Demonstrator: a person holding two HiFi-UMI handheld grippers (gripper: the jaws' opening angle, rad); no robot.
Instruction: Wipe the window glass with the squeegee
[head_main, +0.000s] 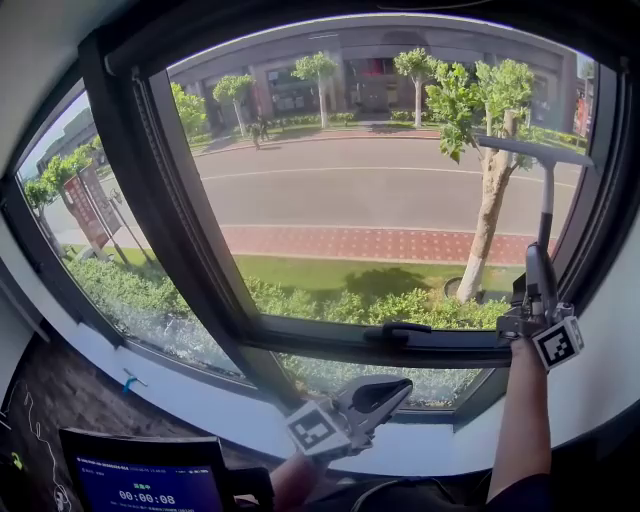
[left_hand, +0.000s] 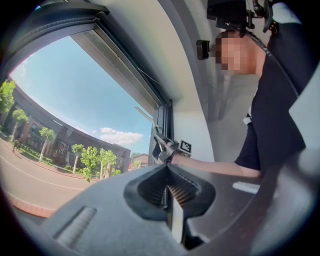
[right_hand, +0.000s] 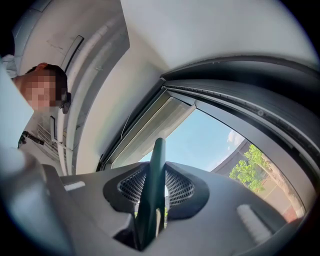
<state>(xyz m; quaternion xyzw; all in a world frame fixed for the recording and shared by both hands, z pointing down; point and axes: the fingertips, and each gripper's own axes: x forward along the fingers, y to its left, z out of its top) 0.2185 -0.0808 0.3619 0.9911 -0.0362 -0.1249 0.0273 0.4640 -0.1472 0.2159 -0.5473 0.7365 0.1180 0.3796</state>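
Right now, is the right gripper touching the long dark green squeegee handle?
Touching. In the right gripper view, the right gripper has both jaws pressed on the long dark green squeegee handle between them.

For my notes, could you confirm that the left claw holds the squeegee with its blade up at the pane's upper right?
Not quite: the right claw holds the squeegee, as the right gripper view shows; its blade is up at the upper right of the pane.
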